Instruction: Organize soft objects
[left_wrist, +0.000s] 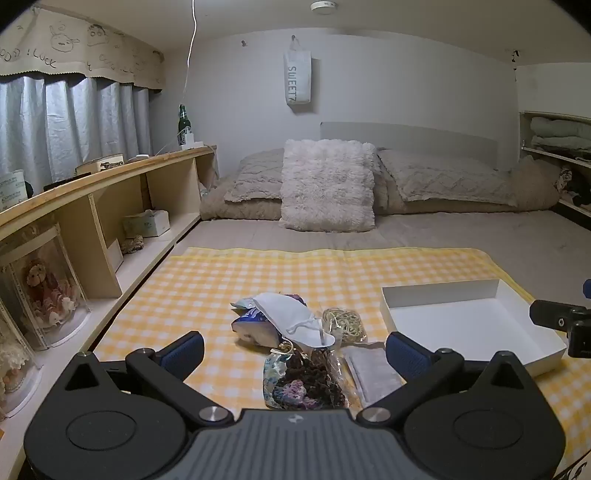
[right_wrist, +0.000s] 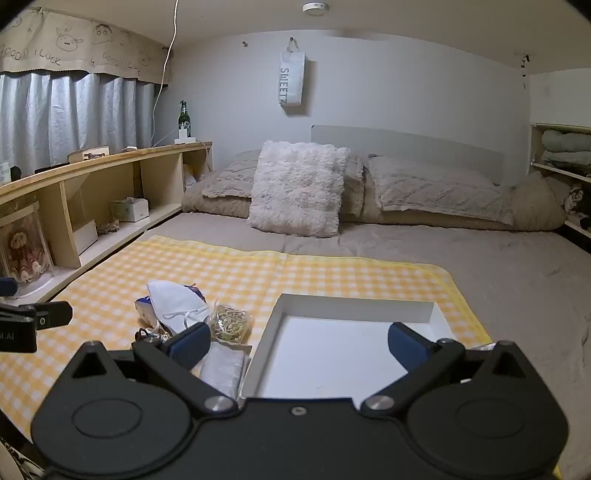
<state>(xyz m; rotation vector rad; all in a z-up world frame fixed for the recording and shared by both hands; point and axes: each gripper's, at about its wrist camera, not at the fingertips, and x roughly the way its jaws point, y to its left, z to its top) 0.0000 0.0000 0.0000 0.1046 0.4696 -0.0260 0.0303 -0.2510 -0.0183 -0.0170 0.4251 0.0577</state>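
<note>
A pile of soft items lies on the yellow checked cloth (left_wrist: 207, 280): a white face mask (left_wrist: 291, 317), a blue packet (left_wrist: 251, 325), a bag of rubber bands (left_wrist: 345, 323), a crocheted piece in a clear bag (left_wrist: 299, 380) and a grey folded cloth (left_wrist: 375, 373). A white shallow box (left_wrist: 469, 325) sits to their right. My left gripper (left_wrist: 295, 354) is open and empty, just above the pile. My right gripper (right_wrist: 299, 343) is open and empty over the white box (right_wrist: 332, 354). The mask (right_wrist: 173, 306) and rubber bands (right_wrist: 229, 323) show left of it.
The cloth lies on a grey bed (right_wrist: 498, 266) with a fluffy white pillow (right_wrist: 299, 188) and beige pillows at the head. A wooden shelf unit (left_wrist: 110, 206) runs along the left side, holding boxes and dolls. More shelves (right_wrist: 561, 166) stand at the right.
</note>
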